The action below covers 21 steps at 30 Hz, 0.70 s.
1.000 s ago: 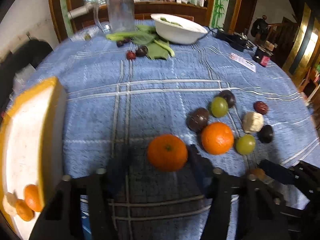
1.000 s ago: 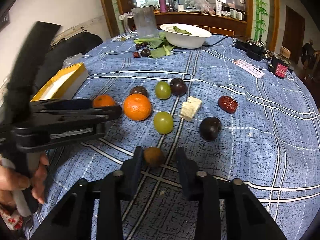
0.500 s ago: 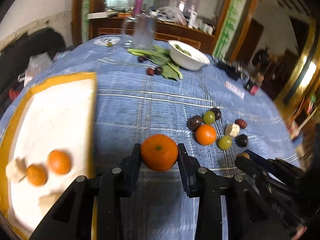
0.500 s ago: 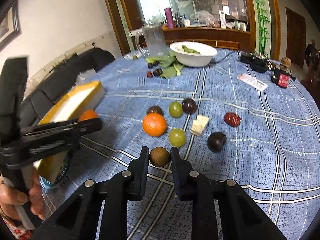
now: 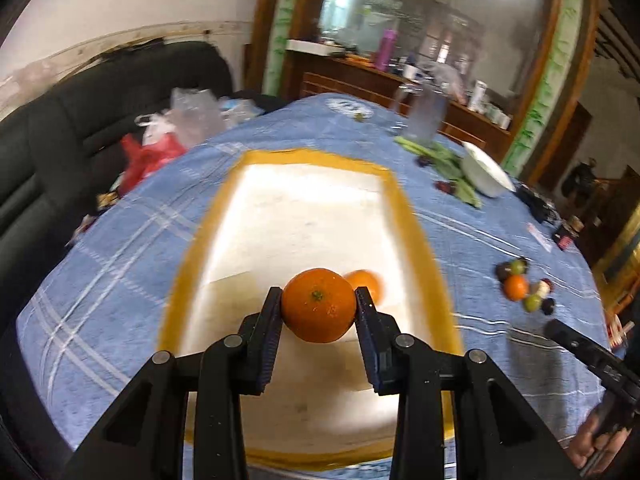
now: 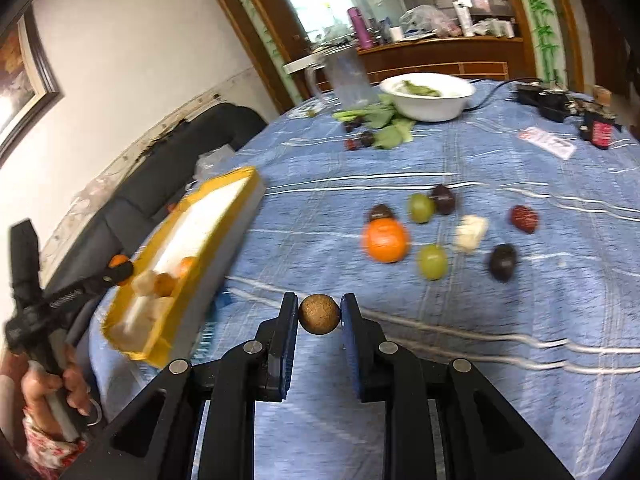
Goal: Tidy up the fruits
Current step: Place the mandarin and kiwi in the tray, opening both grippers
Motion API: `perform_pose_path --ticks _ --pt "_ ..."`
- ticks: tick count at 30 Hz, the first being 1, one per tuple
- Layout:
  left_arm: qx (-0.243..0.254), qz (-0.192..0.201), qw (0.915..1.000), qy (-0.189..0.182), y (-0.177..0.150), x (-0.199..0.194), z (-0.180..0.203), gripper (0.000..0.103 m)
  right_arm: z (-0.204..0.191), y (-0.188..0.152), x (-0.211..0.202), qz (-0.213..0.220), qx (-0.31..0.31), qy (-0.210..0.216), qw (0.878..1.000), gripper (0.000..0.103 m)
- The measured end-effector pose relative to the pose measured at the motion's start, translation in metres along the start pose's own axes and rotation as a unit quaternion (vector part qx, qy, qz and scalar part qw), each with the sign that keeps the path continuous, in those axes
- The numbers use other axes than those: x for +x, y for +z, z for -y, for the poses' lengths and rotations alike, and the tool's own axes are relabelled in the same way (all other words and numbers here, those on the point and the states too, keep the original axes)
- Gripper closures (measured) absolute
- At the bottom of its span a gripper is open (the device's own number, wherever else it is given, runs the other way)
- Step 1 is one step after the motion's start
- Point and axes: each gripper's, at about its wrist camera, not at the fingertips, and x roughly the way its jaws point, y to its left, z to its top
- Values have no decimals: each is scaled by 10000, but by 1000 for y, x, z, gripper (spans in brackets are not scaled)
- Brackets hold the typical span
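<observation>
My left gripper [image 5: 318, 304] is shut on an orange tangerine [image 5: 318, 310] and holds it above the yellow-rimmed white box [image 5: 412, 220]. Another small orange fruit [image 5: 366, 282] lies in the box behind it. My right gripper [image 6: 319, 314] is shut on a small brown round fruit [image 6: 319, 315], lifted above the blue checked cloth. In the right wrist view the box [image 6: 236, 196] is at the left with several small fruits inside. An orange [image 6: 386, 240], two green grapes [image 6: 432, 262], dark plums [image 6: 502, 262] and a red date [image 6: 524, 219] lie on the cloth beyond.
A white bowl [image 6: 428, 98] with greens, leaves, a clear jug [image 6: 346, 76] and dark fruits sit at the table's far side. A black device and a card [image 6: 546, 142] lie far right. A dark sofa [image 5: 80, 128] with plastic bags is left of the table.
My left gripper closed on the tangerine, lifted it and swung left over the box. My right gripper closed on the brown fruit and raised it off the cloth.
</observation>
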Motion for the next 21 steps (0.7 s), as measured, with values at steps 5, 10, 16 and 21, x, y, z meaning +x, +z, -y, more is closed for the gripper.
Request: perform_pose_path --ticks 5,10,16,21 --pt "-251 -98 9995 135 -4 4 -24 68 -52 5 13 -146 -336 371 9986 79" --pt "-234 -154 9991 311 -8 11 -33 68 -99 13 33 -443 -448 956 9934 79" --pt "-191 -153 9988 423 -11 15 -42 68 -125 12 75 -835 -516 857 9915 79" --pt "-296 -221 9989 294 -11 18 -50 68 -144 10 98 -1002 -800 576 9901 78"
